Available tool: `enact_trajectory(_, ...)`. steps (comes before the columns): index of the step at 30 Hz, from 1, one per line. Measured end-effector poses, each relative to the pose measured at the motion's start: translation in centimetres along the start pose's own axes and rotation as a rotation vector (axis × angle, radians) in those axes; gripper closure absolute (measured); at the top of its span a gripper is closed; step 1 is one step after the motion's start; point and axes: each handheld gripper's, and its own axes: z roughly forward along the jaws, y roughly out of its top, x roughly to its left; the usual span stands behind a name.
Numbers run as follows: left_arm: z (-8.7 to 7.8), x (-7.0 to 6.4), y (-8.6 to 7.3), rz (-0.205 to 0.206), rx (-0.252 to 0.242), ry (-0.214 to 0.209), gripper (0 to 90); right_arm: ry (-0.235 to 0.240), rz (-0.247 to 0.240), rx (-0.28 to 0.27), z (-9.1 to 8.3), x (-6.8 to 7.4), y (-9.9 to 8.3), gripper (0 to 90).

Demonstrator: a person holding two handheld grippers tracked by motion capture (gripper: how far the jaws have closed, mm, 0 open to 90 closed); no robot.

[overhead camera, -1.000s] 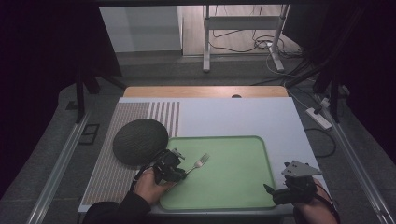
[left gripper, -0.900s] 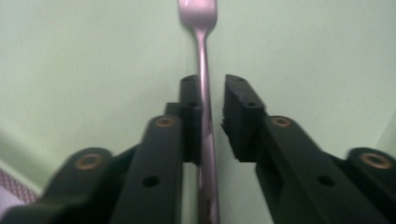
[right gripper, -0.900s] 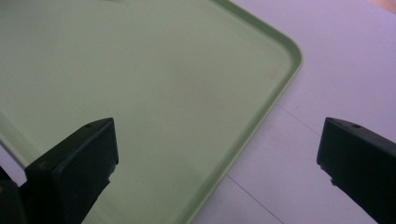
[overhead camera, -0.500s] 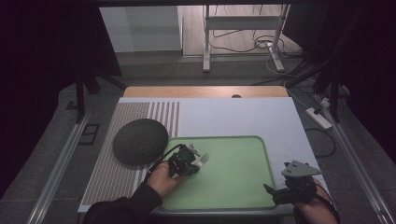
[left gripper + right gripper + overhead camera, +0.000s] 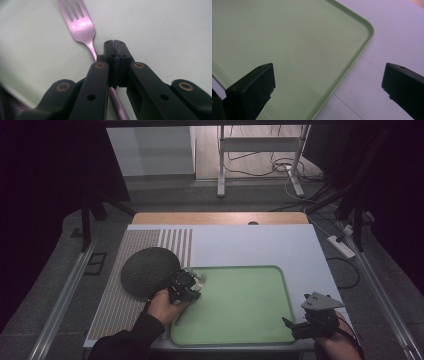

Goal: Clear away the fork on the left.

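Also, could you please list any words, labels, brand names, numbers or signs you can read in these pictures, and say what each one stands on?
None: no text can be read anywhere.
The fork, the green tray, the dark round plate and the white table top bear no print.
The left gripper, shut on the fork's handle, and the open right gripper show no lettering on their black jaws.

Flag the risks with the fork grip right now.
1. The left gripper is shut on the fork at the neck, and the handle runs off beside the jaws, so the fork may pivot or slip.
2. The fork sits low over the tray, so the tines could scrape it.
3. The dark round plate lies right beside the left gripper; a swing that way may clip it.
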Motion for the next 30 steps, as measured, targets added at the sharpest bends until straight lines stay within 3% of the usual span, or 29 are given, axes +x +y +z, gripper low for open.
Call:
enact_trajectory(19,-1.1,2.3,-1.7,-0.08,-0.008,-0.012,85.0,-0.002,0.001,-0.001,0.0,0.0,0.0,0.0)
enact_trajectory(27,-1.2,2.3,-1.7,-0.084,-0.006,-0.025,81.0,0.002,-0.003,0.003,0.0,0.0,0.0,0.0)
enact_trajectory(30,-1.8,2.2,-1.7,-0.076,-0.041,-0.024,74.6,0.002,-0.004,0.003,0.0,0.0,0.0,0.0)
